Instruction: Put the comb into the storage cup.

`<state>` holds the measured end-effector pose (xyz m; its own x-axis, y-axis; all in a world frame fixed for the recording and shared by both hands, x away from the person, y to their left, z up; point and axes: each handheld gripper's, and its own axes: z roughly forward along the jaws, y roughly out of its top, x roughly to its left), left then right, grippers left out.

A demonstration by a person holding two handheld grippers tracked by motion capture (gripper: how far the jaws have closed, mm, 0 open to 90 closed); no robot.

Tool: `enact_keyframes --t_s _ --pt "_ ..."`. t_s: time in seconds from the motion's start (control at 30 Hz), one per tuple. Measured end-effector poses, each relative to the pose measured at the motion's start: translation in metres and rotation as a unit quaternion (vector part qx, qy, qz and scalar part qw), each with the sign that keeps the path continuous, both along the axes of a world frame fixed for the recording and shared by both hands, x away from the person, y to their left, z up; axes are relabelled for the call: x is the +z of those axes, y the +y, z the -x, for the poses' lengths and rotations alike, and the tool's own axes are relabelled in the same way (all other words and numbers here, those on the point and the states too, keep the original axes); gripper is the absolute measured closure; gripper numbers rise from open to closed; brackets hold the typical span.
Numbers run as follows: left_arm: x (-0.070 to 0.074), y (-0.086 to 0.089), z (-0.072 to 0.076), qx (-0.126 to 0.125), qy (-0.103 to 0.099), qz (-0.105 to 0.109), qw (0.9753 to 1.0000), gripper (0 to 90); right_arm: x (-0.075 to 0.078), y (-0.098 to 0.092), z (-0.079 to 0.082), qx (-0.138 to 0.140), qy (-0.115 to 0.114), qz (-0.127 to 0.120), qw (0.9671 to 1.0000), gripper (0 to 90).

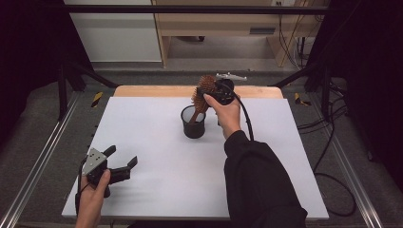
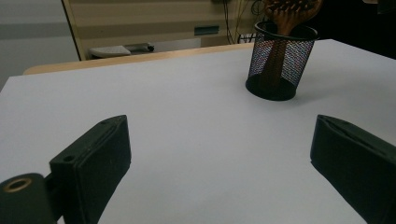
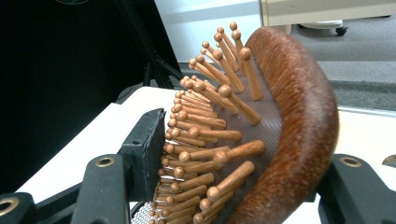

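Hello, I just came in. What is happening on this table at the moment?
A person works at a white table with a gripper in each hand. The right gripper has its fingers closed on the head of a wooden hairbrush, whose handle stands inside a black mesh cup near the middle of the table. The left gripper rests open near the front left corner, holding nothing. Whether the brush is going in or coming out cannot be told.
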<state>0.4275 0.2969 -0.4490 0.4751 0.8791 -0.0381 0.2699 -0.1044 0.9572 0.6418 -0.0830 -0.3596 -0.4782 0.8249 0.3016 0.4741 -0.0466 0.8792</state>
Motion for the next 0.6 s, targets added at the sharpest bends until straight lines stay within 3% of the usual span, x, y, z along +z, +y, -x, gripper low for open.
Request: enact_keyframes --t_s 0.6 --pt "-0.0005 -0.0008 -0.0001 -0.001 0.002 -0.004 1.0 5.5 -0.0007 -0.0004 -0.0002 0.002 0.0 0.005 1.0 37.6"
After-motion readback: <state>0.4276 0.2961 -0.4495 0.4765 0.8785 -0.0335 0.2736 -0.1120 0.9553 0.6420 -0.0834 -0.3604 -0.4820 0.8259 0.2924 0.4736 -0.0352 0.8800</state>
